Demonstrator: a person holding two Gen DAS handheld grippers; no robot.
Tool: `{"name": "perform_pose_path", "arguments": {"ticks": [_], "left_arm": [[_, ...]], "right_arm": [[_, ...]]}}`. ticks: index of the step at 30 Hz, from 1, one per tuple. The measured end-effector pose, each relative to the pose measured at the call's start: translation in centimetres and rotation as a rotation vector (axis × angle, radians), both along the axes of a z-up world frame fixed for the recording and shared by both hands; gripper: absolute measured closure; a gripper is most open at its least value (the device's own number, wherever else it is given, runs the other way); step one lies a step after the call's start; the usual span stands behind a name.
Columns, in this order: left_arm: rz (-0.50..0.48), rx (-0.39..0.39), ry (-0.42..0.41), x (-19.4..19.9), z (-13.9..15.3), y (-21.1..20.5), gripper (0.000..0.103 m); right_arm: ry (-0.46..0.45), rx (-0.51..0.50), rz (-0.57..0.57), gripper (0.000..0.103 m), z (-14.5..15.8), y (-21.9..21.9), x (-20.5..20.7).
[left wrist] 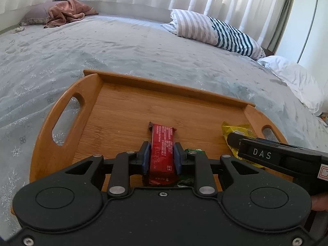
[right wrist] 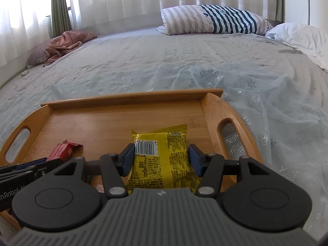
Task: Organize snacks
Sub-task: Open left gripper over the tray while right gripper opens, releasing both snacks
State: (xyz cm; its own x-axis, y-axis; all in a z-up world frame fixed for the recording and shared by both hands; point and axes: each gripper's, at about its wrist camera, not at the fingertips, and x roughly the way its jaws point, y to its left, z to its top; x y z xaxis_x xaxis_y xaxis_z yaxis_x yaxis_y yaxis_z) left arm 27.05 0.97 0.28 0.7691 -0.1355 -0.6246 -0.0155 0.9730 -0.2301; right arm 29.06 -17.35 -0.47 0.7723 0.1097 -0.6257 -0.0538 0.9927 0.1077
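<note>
Bare tray (left wrist: 127, 110) floor lies open ahead of the red bar (left wrist: 162, 143) and yellow packet (right wrist: 164, 160), bounded by the far rim (right wrist: 131, 99) and handle walls (right wrist: 215, 119).

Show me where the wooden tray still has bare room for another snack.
The tray is bare along its far wall and through the left part, between the left handle slot and the red snack bar held in the left tongs. The near right is crowded: the yellow packet sits in the right tongs, and a green wrapper lies between the two snacks.
</note>
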Motion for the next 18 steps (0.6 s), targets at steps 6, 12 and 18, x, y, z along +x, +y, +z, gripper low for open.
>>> {"name": "perform_pose_path", "arguments": {"ticks": [6, 12, 18], "left_arm": [[-0.013, 0.025, -0.032, -1.0, 0.7, 0.0, 0.065], [-0.027, 0.039, -0.053, -2.4, 1.9, 0.4, 0.055], [-0.026, 0.048, -0.064, -4.3, 2.7, 0.9, 0.047]], "right_arm": [[-0.008, 0.009, 0.002, 0.028, 0.3, 0.2, -0.8], [-0.043, -0.016, 0.017, 0.019, 0.9, 0.2, -2.2], [-0.072, -0.029, 0.039, 0.014, 1.8, 0.2, -4.3]]}}
